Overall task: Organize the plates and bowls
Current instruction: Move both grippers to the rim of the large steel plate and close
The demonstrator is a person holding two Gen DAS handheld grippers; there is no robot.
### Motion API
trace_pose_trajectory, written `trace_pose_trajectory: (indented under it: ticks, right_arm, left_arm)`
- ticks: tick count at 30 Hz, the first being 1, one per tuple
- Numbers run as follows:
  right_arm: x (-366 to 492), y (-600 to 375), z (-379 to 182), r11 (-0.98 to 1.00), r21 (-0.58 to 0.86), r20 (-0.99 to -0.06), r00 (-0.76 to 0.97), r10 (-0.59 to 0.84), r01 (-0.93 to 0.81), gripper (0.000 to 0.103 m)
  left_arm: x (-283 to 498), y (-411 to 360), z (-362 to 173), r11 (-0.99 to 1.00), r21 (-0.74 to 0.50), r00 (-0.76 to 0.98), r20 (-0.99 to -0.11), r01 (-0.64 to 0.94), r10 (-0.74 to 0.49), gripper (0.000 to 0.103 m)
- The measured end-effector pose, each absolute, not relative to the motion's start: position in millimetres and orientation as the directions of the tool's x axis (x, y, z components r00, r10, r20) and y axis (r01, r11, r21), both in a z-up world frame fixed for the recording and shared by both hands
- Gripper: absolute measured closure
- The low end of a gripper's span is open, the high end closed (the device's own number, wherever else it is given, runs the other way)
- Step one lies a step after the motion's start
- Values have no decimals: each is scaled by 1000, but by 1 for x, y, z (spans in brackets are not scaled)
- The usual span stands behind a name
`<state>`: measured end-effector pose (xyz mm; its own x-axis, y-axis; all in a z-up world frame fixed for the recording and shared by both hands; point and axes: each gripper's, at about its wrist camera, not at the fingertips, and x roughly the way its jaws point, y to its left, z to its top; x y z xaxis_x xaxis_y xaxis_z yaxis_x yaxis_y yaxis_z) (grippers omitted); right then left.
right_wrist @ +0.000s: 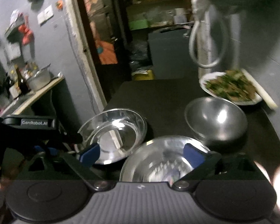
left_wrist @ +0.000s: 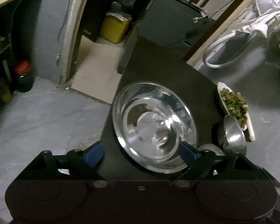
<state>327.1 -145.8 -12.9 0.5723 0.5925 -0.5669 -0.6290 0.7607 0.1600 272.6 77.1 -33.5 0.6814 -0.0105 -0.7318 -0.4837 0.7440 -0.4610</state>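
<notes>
Both claws agape over steel bowls (right_wrist: 158, 160)

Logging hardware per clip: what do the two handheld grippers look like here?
Both grippers have black linkage arms ending in blue finger pads, above a dark body with two round discs. The right gripper has a grey ribbed centre panel. The left gripper, seen from the right wrist, bears white "GenRobot.AI" lettering.

Glass bowl (right_wrist: 113, 132) left of steel bowl (right_wrist: 216, 119)

A home kitchen: steel bowls (right_wrist: 216, 119), cooked food plate (right_wrist: 231, 88), cluttered shelf (right_wrist: 29, 95).
</notes>
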Motion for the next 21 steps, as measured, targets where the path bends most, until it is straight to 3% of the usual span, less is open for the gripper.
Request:
trace_pose_trajectory:
  ticks: [5,12,19,21]
  right_arm:
    - [358,-117,-23,721,129,-604,523,602,-681,20]
    - [378,-94,-34,696,92,-635,497,592,-712,35]
    - [392,-79,-43,674,98,-661,458,594,-732,38]
    - [396,-74,-47,662,102,-680,434,591,-742,47]
  left_arm:
    - [279,77,-42,756,-478,701,-712,-447,-36,27]
    - [281,86,-53,738,-499,705,-708,-454,-45,51]
    - [282,99,-58,714,-515,705,-707,-474,-42,69]
    - [283,101,-59,712,-517,708,-705,-475,-40,71]
